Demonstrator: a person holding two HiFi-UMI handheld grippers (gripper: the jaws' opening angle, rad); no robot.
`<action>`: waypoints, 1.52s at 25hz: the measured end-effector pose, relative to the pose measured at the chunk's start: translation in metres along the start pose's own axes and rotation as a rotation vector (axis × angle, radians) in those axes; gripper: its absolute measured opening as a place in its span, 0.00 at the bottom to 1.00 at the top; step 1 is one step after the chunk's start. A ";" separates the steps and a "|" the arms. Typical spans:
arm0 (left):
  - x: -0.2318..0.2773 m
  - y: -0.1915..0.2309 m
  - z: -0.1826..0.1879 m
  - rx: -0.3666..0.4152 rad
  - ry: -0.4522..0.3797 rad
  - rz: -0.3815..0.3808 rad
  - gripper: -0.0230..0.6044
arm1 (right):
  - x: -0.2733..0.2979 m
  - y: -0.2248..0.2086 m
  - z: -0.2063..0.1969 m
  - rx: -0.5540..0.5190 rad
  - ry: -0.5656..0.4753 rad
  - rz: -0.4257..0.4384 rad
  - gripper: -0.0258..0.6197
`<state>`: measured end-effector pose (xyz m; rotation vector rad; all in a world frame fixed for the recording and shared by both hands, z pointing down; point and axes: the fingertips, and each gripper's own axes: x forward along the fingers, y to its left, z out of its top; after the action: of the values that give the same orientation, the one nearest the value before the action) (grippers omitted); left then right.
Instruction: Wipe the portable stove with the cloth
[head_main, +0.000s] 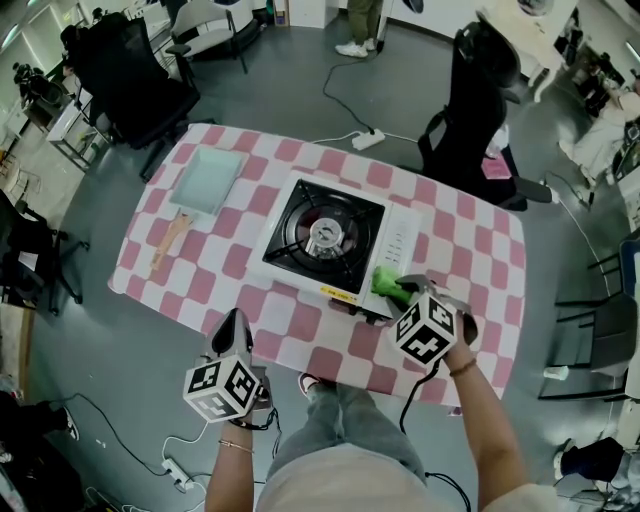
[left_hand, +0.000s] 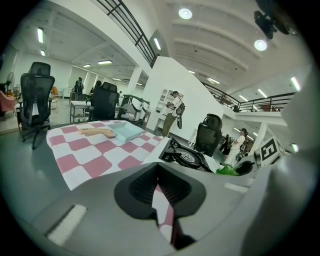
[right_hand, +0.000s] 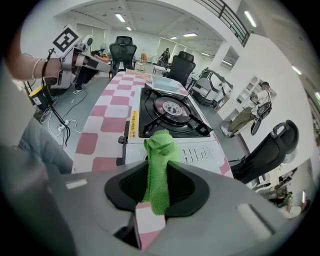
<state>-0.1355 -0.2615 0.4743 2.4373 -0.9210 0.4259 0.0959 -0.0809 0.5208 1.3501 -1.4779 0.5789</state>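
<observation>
Right claw (right_hand: 159, 187) tight on cloth (right_hand: 161, 145) beside stove (right_hand: 200, 150), yellow label (right_hand: 133, 125) illegible

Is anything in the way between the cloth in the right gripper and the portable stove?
Nothing visible. The right gripper holds the green cloth at the stove's near right corner, with no object between them.

Grey left tool (head_main: 233, 322) and right tool (head_main: 405, 285) carry black-and-white marker cubes (head_main: 222, 388).

cloth (right_hand: 159, 167): fuzzy green terry | stove (head_main: 398, 240): smooth white casing | burner (head_main: 324, 232): dark metal | tablecloth (head_main: 200, 270): matt checked fabric
</observation>
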 end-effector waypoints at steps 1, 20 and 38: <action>-0.001 0.001 -0.001 -0.001 0.001 0.000 0.04 | 0.000 0.002 0.000 0.001 -0.001 0.002 0.19; -0.017 0.010 -0.004 -0.007 -0.008 -0.012 0.04 | -0.012 0.045 -0.003 0.009 0.006 0.037 0.19; -0.022 0.023 -0.003 -0.046 -0.027 -0.018 0.04 | -0.021 0.071 -0.001 -0.028 0.048 0.081 0.19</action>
<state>-0.1677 -0.2627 0.4746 2.4138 -0.9099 0.3620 0.0279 -0.0521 0.5215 1.2515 -1.5011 0.6364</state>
